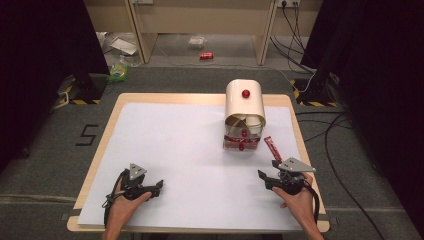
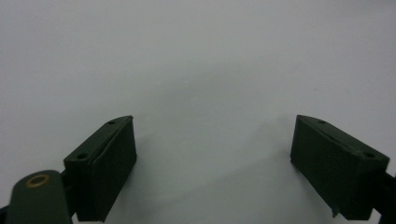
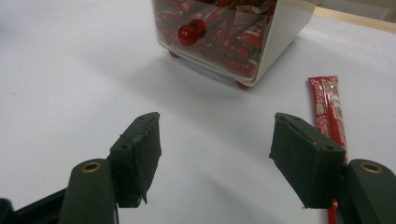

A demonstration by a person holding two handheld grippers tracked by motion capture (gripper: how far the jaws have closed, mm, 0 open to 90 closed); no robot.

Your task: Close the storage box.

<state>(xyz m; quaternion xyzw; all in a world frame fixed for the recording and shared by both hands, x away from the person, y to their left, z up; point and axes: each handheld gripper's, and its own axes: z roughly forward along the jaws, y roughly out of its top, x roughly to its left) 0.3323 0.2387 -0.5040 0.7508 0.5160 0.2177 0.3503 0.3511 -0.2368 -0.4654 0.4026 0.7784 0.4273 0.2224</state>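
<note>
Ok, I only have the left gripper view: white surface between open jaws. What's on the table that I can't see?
Observer: A cream, round-topped plastic box with red knobs stands on the white sheet, toward the far right, well away from your left gripper.
Operator: Anything loose near it?
Observer: One long red sachet lies flat on the sheet, just right of the box and apart from it.
Operator: What's in the box?
Observer: Its clear bottom drawer is packed with more red sachets.
Operator: And the right gripper?
Observer: The right gripper sits near the sachet's near end, jaws open with nothing between them.
</note>
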